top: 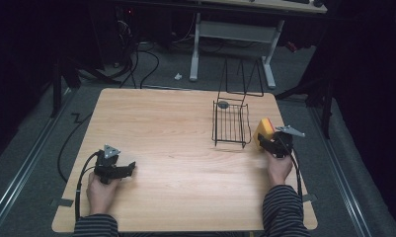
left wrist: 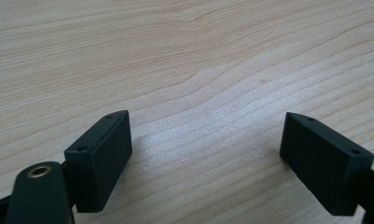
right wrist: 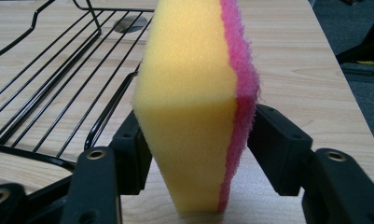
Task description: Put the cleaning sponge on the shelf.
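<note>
Now | right gripper (right wrist: 194, 149) clamps yellow-pink sponge (right wrist: 194, 93) beside wire rack (top: 231, 121); left gripper (left wrist: 208, 158) wide open, empty; no legible writing

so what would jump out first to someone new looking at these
The yellow and pink sponge, clamped upright in the right tool near the table's right edge. Just left of it sits a black wire basket. The left tool rests open over bare wood at the near left.

text: none readable | labels: none | brands: none | numbers: none
</note>
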A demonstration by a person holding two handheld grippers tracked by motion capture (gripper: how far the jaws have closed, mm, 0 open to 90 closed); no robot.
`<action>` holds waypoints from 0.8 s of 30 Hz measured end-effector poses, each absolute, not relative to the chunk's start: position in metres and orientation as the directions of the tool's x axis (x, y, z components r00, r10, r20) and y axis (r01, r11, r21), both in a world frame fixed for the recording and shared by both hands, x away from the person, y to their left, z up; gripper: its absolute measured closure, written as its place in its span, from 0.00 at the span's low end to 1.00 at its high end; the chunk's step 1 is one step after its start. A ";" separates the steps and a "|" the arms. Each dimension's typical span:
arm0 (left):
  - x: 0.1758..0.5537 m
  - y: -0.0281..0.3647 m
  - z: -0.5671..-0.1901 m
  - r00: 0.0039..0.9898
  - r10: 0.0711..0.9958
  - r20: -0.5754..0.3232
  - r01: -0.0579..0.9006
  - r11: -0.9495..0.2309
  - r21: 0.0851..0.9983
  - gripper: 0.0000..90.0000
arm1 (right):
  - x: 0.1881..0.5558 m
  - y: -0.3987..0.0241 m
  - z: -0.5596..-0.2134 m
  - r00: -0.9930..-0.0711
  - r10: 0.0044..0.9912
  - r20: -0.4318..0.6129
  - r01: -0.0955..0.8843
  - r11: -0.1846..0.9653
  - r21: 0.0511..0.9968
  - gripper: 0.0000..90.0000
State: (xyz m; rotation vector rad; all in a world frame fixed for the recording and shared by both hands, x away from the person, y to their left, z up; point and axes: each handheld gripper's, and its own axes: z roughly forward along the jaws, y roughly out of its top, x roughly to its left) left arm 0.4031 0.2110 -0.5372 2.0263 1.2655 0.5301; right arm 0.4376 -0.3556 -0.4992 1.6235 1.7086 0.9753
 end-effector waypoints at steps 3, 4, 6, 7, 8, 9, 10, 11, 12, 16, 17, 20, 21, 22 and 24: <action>0.403 0.211 -0.537 0.445 0.895 -0.014 0.621 -0.297 0.726 0.19 | 0.438 -0.356 -0.501 -0.090 0.993 0.074 0.569 -0.009 0.822 0.52; 0.403 0.211 -0.537 0.445 0.895 -0.014 0.620 -0.297 0.726 0.19 | 0.439 -0.355 -0.501 -0.090 0.994 0.070 0.572 -0.006 0.820 0.54; 0.403 0.211 -0.537 0.445 0.895 -0.014 0.620 -0.297 0.726 0.19 | 0.439 -0.355 -0.502 -0.089 0.994 0.069 0.576 -0.005 0.818 0.56; 0.403 0.211 -0.537 0.445 0.895 -0.015 0.620 -0.296 0.726 0.19 | 0.439 -0.355 -0.503 -0.091 0.994 0.059 0.576 0.004 0.818 0.58; 0.403 0.211 -0.537 0.444 0.896 -0.014 0.619 -0.295 0.728 0.19 | 0.439 -0.355 -0.503 -0.091 0.994 0.059 0.576 0.004 0.818 0.58; 0.403 0.211 -0.537 0.444 0.896 -0.014 0.619 -0.295 0.728 0.19 | 0.439 -0.355 -0.503 -0.095 0.994 0.059 0.571 0.006 0.821 0.61; 0.403 0.211 -0.537 0.444 0.896 -0.015 0.619 -0.295 0.728 0.19 | 0.439 -0.355 -0.502 -0.097 0.994 0.055 0.570 0.010 0.822 0.62; 0.403 0.211 -0.537 0.444 0.896 -0.014 0.619 -0.295 0.728 0.19 | 0.439 -0.355 -0.502 -0.097 0.994 0.055 0.570 0.010 0.822 0.62; 0.403 0.211 -0.537 0.445 0.895 -0.015 0.621 -0.297 0.726 0.19 | 0.439 -0.354 -0.502 -0.100 0.994 0.050 0.567 0.016 0.824 0.65; 0.403 0.211 -0.537 0.444 0.896 -0.014 0.619 -0.295 0.728 0.19 | 0.439 -0.354 -0.502 -0.104 0.993 0.048 0.566 0.019 0.824 0.67; 0.403 0.211 -0.537 0.444 0.896 -0.015 0.619 -0.295 0.728 0.19 | 0.439 -0.354 -0.502 -0.107 0.993 0.050 0.567 0.019 0.823 0.68; 0.403 0.211 -0.537 0.444 0.896 -0.015 0.619 -0.294 0.728 0.19 | 0.438 -0.355 -0.501 -0.115 0.992 0.058 0.567 0.017 0.824 0.68; 0.403 0.211 -0.537 0.444 0.896 -0.015 0.619 -0.294 0.728 0.19 | 0.438 -0.355 -0.501 -0.115 0.992 0.058 0.567 0.017 0.824 0.68; 0.403 0.211 -0.537 0.444 0.896 -0.015 0.619 -0.294 0.728 0.19 | 0.437 -0.356 -0.500 -0.120 0.991 0.059 0.567 0.019 0.824 0.68; 0.403 0.211 -0.537 0.444 0.896 -0.015 0.619 -0.294 0.728 0.19 | 0.436 -0.356 -0.499 -0.124 0.991 0.056 0.564 0.024 0.826 0.68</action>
